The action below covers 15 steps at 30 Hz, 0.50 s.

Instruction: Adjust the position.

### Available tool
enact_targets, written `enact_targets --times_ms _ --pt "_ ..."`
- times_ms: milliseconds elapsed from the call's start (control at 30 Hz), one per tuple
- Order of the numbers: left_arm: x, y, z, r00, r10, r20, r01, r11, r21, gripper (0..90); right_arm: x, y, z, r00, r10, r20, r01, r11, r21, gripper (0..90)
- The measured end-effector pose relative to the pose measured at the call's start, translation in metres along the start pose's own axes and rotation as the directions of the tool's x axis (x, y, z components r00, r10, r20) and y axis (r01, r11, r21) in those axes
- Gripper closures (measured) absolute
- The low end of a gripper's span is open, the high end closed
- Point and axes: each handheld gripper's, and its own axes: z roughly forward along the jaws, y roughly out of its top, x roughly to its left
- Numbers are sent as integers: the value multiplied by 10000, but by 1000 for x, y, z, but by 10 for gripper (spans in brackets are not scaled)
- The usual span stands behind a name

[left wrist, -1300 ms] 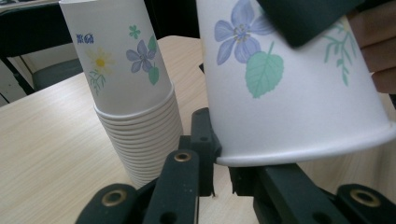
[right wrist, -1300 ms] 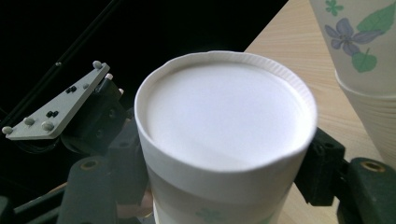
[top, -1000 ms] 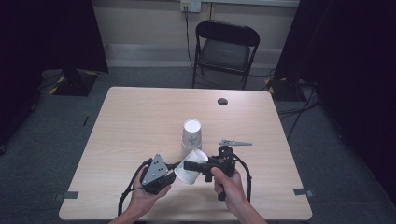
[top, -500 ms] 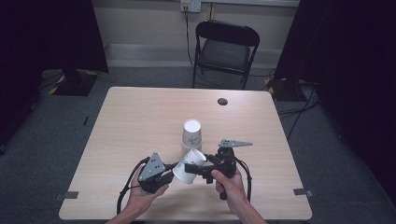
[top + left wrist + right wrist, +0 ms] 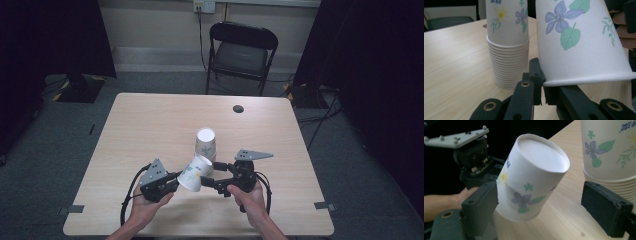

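Comparing with a second ago, I see that my right gripper has just been opening: it pinched the loose paper cup then, and now its jaws stand wide, with the cup between them but the far pad clear of it. In the right gripper view the near pad sits against the cup's wall; I cannot tell whether it presses. My left gripper has slid a little toward the cup and now carries it alone, its jaws closed tight on the cup's rim, as the left gripper view shows. The cup has tipped further over since then, its closed bottom pointing up and away from me.

Both grippers hang low over the near part of the table, a pale wood-grain top with a small dark disc near its far edge, well beyond both grippers. Past the table stands a black folding chair on grey carpet, against a light wall with dark curtains on either side.

Just beyond the held cup stands the stack of cups, upside down on the table, many rims nested one above another, printed with blue flowers and green leaves like the loose one. The held cup is near the stack, apart from it, and I see nothing inside it from here.
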Motion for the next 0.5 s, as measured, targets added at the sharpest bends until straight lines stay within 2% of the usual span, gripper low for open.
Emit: enact_targets --times_ms 100,167,333,433,500 --pt "2 -1 2 10000 -63 31 63 9998 203 868 2 -2 -4 9977 -504 461 498 9987 139 139" --pt "2 -2 2 9999 -121 102 118 9994 340 868 2 -3 -6 9932 -917 724 902 9957 229 142" --pt "3 -5 8 9991 -251 347 220 9959 878 868 3 -2 -12 9869 -1345 894 1329 9908 243 176" --pt "3 -6 12 9984 -301 486 249 9943 1038 868 4 0 -16 9813 -1621 1034 1603 9867 260 208" --pt "4 -7 13 9980 -292 569 215 9910 1319 868 5 2 -18 9762 -1851 1129 1831 9827 276 246"
